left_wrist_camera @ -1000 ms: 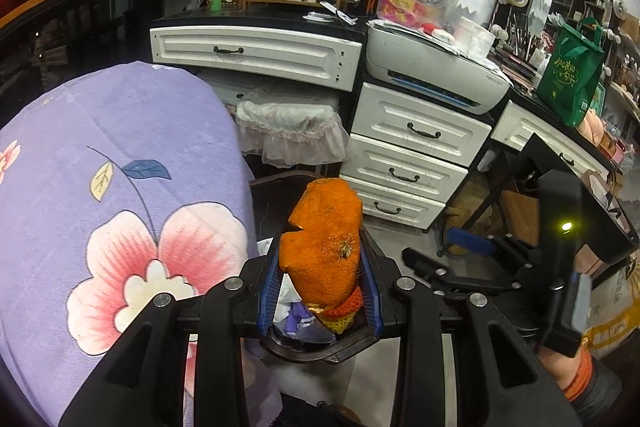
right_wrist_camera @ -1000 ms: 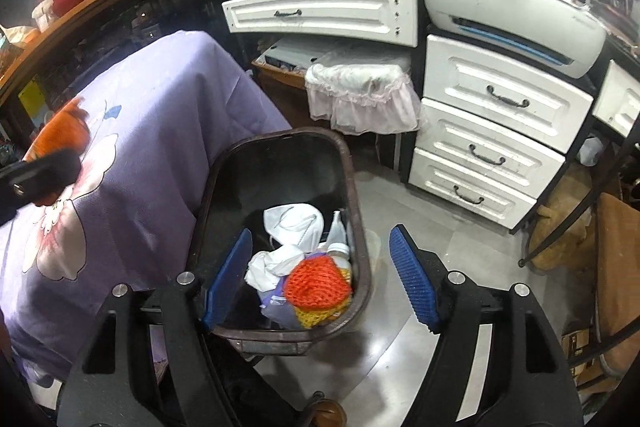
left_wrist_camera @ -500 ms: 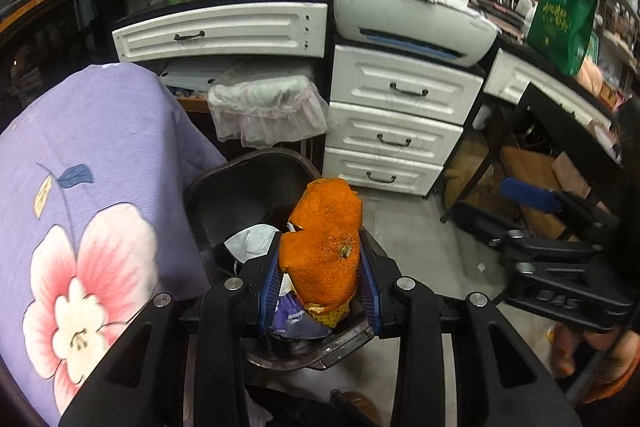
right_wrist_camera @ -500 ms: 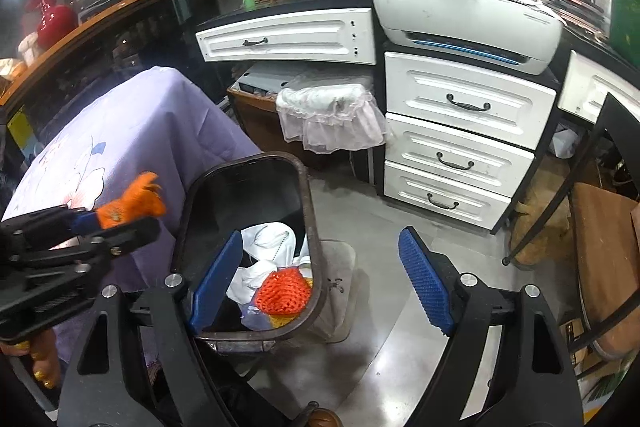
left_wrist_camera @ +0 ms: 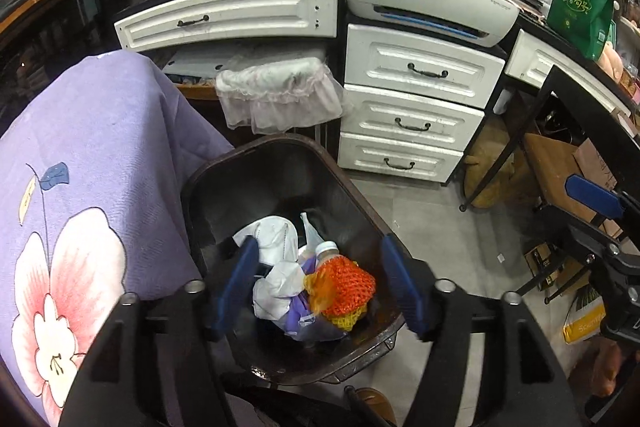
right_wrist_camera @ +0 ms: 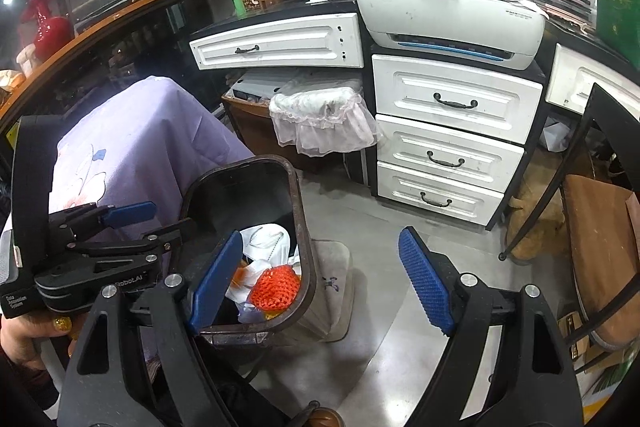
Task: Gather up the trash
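Straight below our left gripper [left_wrist_camera: 316, 287], inside the dark bin [left_wrist_camera: 280, 155], lies the orange peel [left_wrist_camera: 320, 293], a blurred scrap on the trash heap beside the red mesh bag [left_wrist_camera: 348, 285]. Its jaws have just been opening and now hold nothing. Our right gripper [right_wrist_camera: 320, 283] hangs released beside the bin's rim (farther off).

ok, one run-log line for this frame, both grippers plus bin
left gripper: jaws just opened, empty, above trash bin | orange peel: blurred, in bin | right gripper: open, empty, beside bin
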The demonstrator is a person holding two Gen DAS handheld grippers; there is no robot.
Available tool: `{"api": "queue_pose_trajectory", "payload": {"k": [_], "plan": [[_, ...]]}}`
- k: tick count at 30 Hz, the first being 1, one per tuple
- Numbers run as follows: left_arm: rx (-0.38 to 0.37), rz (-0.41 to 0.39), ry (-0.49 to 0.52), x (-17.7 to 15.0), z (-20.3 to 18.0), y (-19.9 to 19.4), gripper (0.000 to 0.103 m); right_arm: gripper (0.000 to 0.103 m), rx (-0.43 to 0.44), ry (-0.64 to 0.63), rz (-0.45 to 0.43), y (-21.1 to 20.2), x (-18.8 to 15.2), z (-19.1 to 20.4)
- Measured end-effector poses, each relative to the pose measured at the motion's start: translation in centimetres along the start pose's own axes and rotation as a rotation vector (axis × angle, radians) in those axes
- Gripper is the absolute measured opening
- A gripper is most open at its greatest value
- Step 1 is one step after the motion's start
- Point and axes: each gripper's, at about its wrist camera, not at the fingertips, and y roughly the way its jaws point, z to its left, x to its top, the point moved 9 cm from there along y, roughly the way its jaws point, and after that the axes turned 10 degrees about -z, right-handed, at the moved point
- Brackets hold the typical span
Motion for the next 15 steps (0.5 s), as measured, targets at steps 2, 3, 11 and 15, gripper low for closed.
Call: {"api": "queue_pose_trajectory", "payload": {"k": [2, 3, 11, 15], "plan": [[-0.002, -0.010, 0.005, 0.3, -0.1, -0.3, 0.068, 0.080, 0.003, 0.003, -0.004, -0.3, 0.1, 0.2], [0.000, -0.015, 0.008, 0.4, -0.1, -0.7, 0.069, 0.080, 0.004, 0.005, -0.008, -0.5, 0.2, 0.2], [-0.010, -0.125, -0.027, 2.4, 0.7, -5.4, 0.079, 0.081, 0.028, 0.007, -0.040, -2.2, 0.9, 1.3], [0.006, -0.194, -0.021, 2.9, 1.3, -8.6, 0.084, 0.083, 0.028, -0.002, -0.074, -3.8, 1.4, 2.5]]}}
